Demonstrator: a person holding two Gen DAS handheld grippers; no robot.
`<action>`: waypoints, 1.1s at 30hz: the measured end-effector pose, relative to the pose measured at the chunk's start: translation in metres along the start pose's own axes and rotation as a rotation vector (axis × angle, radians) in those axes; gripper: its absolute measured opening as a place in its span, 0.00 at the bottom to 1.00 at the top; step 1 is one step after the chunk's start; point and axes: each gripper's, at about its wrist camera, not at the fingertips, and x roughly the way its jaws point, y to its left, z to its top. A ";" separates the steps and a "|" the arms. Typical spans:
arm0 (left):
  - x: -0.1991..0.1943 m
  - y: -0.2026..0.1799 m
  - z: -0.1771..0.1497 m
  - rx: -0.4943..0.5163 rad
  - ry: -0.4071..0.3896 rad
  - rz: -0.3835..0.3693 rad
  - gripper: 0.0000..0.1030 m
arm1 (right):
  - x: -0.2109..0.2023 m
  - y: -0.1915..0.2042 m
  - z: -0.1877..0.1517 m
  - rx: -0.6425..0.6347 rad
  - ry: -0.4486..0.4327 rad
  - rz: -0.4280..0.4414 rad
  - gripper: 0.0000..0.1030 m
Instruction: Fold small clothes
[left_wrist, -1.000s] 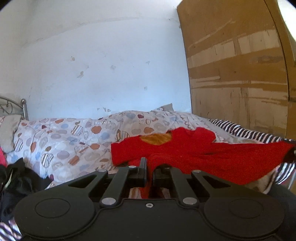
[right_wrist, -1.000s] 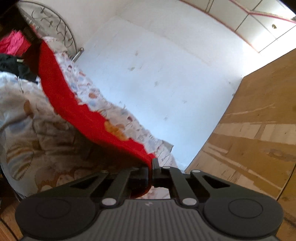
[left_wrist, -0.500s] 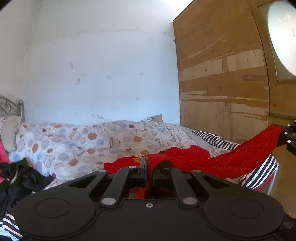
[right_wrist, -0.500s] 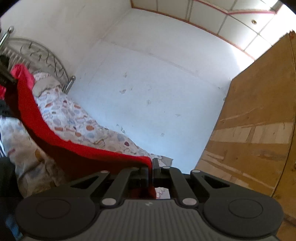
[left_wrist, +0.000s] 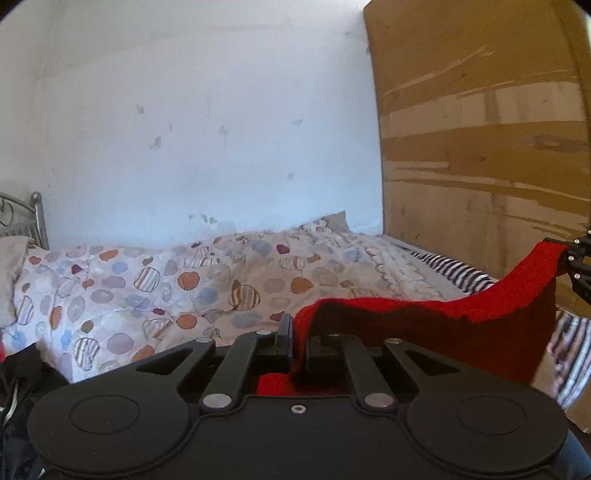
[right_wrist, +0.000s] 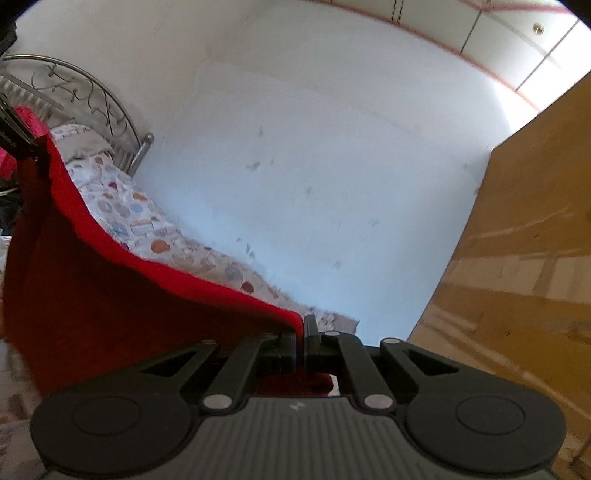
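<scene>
The red garment (left_wrist: 424, 325), which lay spread on the patterned bed (left_wrist: 155, 280) a second ago, now hangs clear of it, stretched between the two grippers. The left hand-held gripper (left_wrist: 298, 341) and the right hand-held gripper (right_wrist: 300, 338) are each clenched on a top corner. I'd judge it is raised for straightening before the first fold.

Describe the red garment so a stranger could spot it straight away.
Start at the bed with the spotted duvet along the white wall. In front of it a red garment hangs stretched between the left gripper and the right gripper, each shut on an edge. It is the only plain bright-red cloth held up in the air.
</scene>
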 end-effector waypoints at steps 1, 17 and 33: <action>0.018 0.003 0.005 0.002 0.015 0.002 0.06 | 0.019 -0.003 -0.001 0.001 0.016 0.009 0.04; 0.273 0.047 -0.022 -0.124 0.328 0.004 0.06 | 0.253 0.011 -0.084 0.123 0.358 0.162 0.04; 0.303 0.092 -0.059 -0.385 0.435 0.031 0.64 | 0.293 0.004 -0.117 0.251 0.414 0.238 0.87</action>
